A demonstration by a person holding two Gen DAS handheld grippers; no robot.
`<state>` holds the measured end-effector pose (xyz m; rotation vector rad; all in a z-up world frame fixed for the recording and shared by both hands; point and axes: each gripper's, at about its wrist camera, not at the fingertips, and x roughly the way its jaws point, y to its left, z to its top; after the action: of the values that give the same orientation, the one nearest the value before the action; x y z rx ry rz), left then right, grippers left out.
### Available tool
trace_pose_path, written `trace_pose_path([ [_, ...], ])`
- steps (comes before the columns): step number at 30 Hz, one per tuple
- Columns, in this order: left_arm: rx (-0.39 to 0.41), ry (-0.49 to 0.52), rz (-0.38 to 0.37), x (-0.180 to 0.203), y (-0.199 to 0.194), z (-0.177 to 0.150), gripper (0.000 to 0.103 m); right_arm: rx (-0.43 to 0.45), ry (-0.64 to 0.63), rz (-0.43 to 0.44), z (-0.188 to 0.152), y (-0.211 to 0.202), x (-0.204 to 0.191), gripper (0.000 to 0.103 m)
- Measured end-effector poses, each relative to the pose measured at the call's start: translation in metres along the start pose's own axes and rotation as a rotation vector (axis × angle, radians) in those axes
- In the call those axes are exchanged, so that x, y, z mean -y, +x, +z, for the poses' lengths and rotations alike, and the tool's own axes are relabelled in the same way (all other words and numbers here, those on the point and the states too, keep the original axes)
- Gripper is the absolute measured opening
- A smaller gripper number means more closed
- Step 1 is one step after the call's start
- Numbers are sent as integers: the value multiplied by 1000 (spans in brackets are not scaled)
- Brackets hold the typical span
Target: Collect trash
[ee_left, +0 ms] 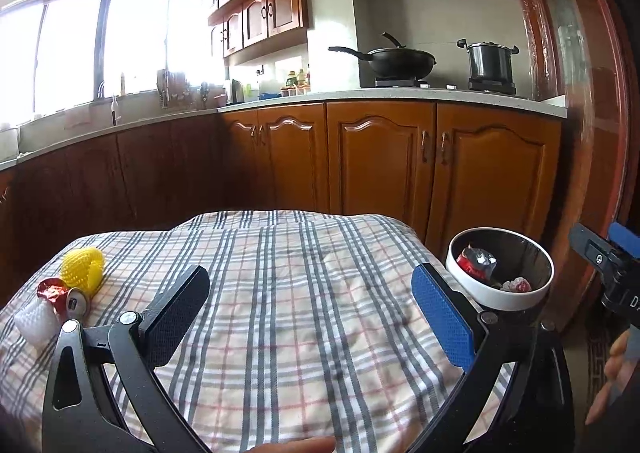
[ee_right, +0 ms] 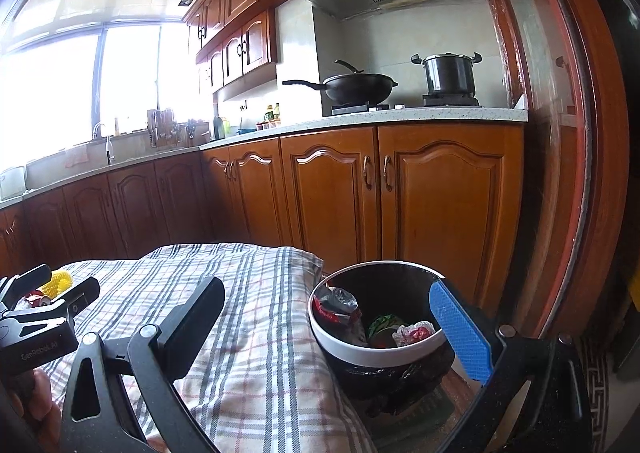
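A yellow foam net [ee_left: 83, 268], a crushed red can [ee_left: 66, 297] and a white foam net [ee_left: 37, 321] lie together at the far left of the plaid-covered table [ee_left: 280, 293]. My left gripper [ee_left: 308, 317] stands open over the table's middle, holding nothing. The white-rimmed trash bin [ee_right: 376, 345] sits just off the table's right end, with red wrappers and crumpled paper inside. My right gripper [ee_right: 332, 325] is open at the bin's near rim, nothing between its fingers. The bin [ee_left: 500, 269] shows in the left wrist view too, with the right gripper [ee_left: 600, 253] beside it.
Wooden kitchen cabinets [ee_right: 340, 193] run behind the table. A wok [ee_right: 352, 87] and a pot [ee_right: 448, 73] sit on the stove. A wooden door frame [ee_right: 568, 173] stands right of the bin. A hand [ee_left: 616, 369] holds the right gripper.
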<state>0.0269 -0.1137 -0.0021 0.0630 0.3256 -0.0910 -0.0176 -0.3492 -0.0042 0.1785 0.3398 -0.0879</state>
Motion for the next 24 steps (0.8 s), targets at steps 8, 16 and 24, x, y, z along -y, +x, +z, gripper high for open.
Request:
trace_pose_path([
  [8,5,-1,-5,0,-2,1,103,-2,-9,4,0,0,-3,103],
  [16,10,-3,1,2,-4,2,103,0,-6,7,1,-2,-3,103],
  [24,9,-10,0,4,-6,2,103,4,-11,10,2,-2,-3,103],
])
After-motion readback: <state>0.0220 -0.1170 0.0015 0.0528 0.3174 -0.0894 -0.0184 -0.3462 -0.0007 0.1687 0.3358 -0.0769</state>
